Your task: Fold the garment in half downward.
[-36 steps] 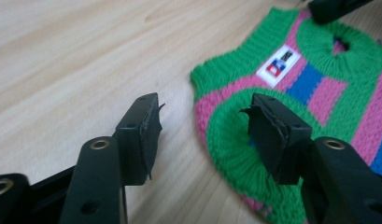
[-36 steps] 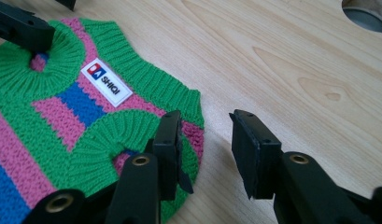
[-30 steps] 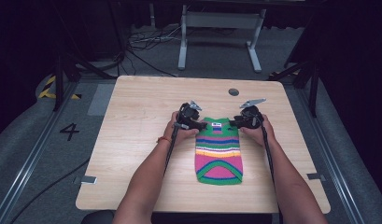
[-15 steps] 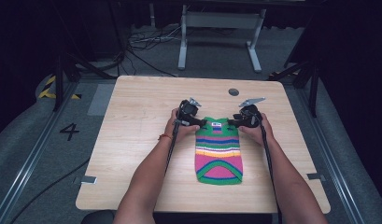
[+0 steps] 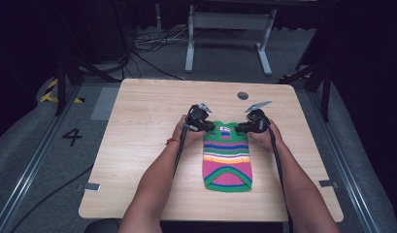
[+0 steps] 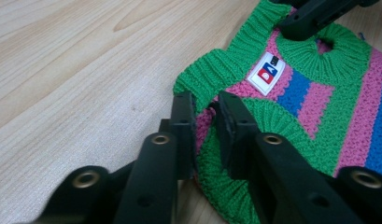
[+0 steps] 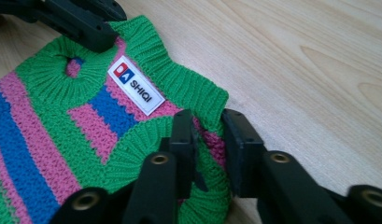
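Sweater (image 5: 226, 158), small striped knit, lies flat just right of table (image 5: 138, 126) centre, collar end at 12 o'clock, green hem at 6. Left gripper (image 5: 210, 128) sits at the collar end's 9 o'clock corner, right gripper (image 5: 239, 129) at its 3 o'clock corner, both low on the tabletop. Left gripper view: jaws have just been closing and now pinch the green ribbed armhole edge (image 6: 205, 100), knit bunched between the pads. Right gripper view: same story, jaws just closed in on the opposite shoulder edge (image 7: 209, 122), pink and green fabric squeezed between them. White label (image 7: 136, 85) reads SHIQI, just below the neckline, between the two grips. Rest of the sweater rests on the wood, unwrinkled, stripes running 9 to 3
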A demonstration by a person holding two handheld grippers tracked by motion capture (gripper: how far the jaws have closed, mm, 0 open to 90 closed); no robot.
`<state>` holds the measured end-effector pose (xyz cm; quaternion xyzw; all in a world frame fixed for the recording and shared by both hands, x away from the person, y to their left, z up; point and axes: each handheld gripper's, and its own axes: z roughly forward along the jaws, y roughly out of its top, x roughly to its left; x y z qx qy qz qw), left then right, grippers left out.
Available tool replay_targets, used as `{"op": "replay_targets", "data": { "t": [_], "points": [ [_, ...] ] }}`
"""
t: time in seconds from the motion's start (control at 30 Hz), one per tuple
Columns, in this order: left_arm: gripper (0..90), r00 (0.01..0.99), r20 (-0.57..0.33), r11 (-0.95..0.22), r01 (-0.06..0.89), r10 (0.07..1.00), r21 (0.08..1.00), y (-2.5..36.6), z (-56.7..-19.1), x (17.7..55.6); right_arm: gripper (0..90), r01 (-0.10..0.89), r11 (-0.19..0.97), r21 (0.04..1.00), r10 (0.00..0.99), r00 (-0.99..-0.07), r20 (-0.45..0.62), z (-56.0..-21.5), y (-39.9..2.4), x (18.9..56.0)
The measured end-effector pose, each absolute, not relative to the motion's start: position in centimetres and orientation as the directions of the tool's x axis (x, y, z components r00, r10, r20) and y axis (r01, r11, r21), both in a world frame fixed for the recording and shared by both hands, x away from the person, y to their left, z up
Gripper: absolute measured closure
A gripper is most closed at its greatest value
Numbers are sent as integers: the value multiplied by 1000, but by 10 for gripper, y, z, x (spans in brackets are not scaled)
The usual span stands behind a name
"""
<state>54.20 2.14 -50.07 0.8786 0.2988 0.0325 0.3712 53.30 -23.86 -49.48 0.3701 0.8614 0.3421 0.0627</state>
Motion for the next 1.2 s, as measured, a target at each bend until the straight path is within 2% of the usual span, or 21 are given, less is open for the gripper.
{"op": "replay_targets", "data": {
  "t": [0.17,0.6,0.9,1.2],
  "points": [
    [826,830,-111,-576,468,546,670,21,-493,541,841,587,494,641,683,-718,132,-493,-238,533],
    [830,816,-33,-545,415,577,728,34,-463,537,845,482,451,751,663,-744,80,-457,-235,523],
    [827,848,52,-577,312,527,755,38,-432,525,843,410,431,804,629,-775,59,-435,-240,509],
    [825,879,103,-612,236,466,755,41,-425,504,836,366,433,824,584,-810,53,-430,-244,490]
  ]
}}
